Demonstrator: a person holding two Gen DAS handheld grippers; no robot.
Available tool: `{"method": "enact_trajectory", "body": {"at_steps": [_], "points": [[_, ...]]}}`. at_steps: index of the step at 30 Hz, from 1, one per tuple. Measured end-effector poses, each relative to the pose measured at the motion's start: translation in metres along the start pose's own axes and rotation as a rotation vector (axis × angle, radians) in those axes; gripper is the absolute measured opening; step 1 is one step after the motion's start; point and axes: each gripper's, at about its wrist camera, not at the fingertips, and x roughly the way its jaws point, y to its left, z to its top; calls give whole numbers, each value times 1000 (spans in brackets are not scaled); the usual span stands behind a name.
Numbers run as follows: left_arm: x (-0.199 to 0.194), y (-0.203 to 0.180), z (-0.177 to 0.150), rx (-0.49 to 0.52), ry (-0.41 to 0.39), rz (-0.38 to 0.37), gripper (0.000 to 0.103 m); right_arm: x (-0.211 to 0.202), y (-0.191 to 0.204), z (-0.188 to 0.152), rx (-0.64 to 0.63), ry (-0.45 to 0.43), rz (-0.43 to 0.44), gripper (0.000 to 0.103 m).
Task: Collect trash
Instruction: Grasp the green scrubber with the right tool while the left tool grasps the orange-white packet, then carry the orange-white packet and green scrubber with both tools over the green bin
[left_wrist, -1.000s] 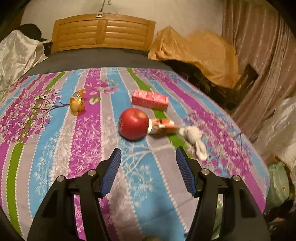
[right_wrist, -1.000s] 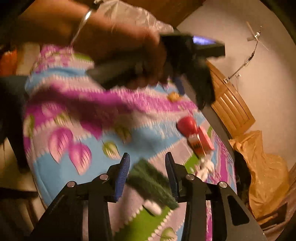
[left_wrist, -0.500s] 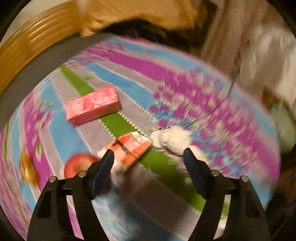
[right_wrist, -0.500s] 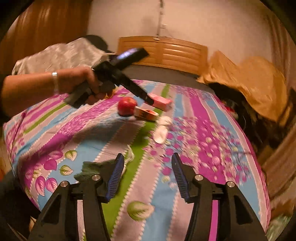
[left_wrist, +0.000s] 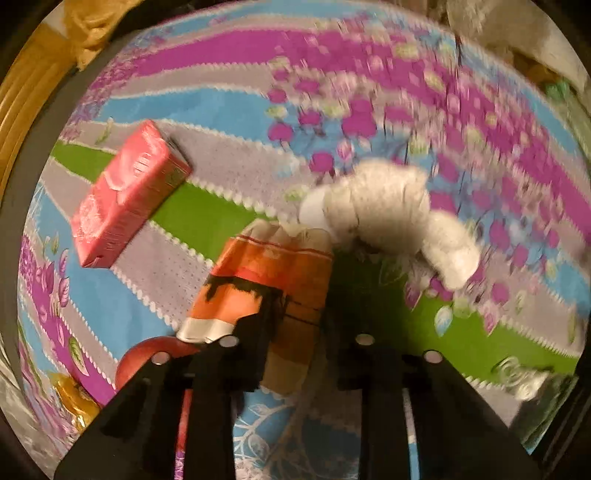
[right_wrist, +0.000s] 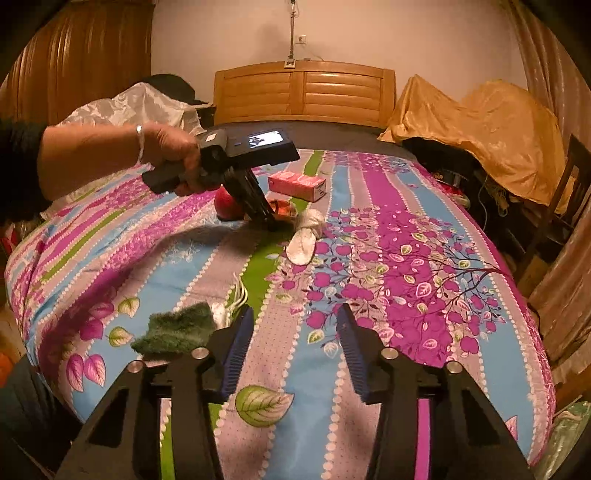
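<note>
A crumpled orange wrapper (left_wrist: 266, 273) lies on the striped bedspread (left_wrist: 229, 107), between a red apple (left_wrist: 147, 354) and a white balled sock (left_wrist: 391, 206). My left gripper (left_wrist: 295, 325) points steeply down at the wrapper, and its jaws are closing on it, with the wrapper filling the gap. In the right wrist view a hand holds that gripper (right_wrist: 266, 218) over the wrapper (right_wrist: 282, 206). A pink carton (left_wrist: 125, 195) lies further back. Low over the bed's near end, my right gripper (right_wrist: 295, 332) is closing with nothing between its fingers. A green scrub cloth (right_wrist: 173, 328) lies just left of it.
A gold foil wrapper (left_wrist: 74, 398) lies beyond the apple. The wooden headboard (right_wrist: 303, 92) closes the far end of the bed. A yellow-draped heap (right_wrist: 480, 122) and a dark chair (right_wrist: 569, 192) stand to the right, and a silver cloth (right_wrist: 129, 107) lies at back left.
My left gripper swung forward and down over the orange wrapper, and its jaws narrowed around it. The right view rolled level; the green cloth once between its jaws now lies on the bed.
</note>
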Motion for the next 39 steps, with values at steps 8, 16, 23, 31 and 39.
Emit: {"method": "enact_trajectory", "body": {"at_steps": [8,16,23,31,39], "points": [[-116,2,-23,-112,-235,88,8,-3,18,16,-5,16,216,43],[-205,-22,-126,-373,-510,118,8,21,133,0,-644,115,167,69],[-208,-51,-227,-647,-605,27,7,69,204,-56,-1148,192,-68,41],[-218,-82,-270,-742,-678,29,7,33,222,-38,-1075,20,-52,9],[-235,-104,-252,-690,-719,29,8,-39,132,70,-391,-44,154,9]]}}
